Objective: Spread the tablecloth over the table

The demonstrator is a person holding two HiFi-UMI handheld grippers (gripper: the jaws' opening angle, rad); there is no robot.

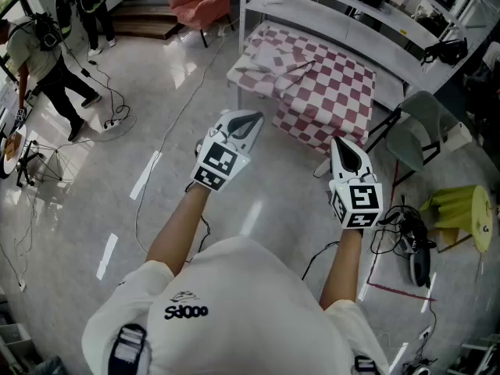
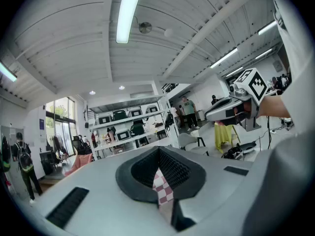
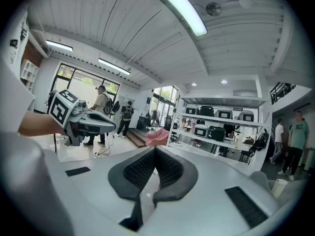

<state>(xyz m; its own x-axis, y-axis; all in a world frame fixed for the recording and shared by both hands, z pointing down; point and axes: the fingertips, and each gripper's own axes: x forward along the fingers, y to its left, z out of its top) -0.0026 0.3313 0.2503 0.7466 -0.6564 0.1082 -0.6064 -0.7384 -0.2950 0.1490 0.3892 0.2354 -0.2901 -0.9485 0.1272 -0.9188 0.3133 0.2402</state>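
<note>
Well beyond left hand-held gripper (image 1: 255, 119) and right hand-held gripper (image 1: 341, 144), both pressed together, tablecloth (image 1: 328, 92).

Tablecloth (image 1: 328, 92) red-white checked; chair (image 1: 424, 123) seemingly grey.

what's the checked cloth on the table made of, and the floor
Tablecloth: looks like soft woven fabric, matte; it lies rumpled in folds and hangs over the edge. Floor: probably polished stone or tile, pale grey, glossy; it mirrors lights as bright streaks.
</note>
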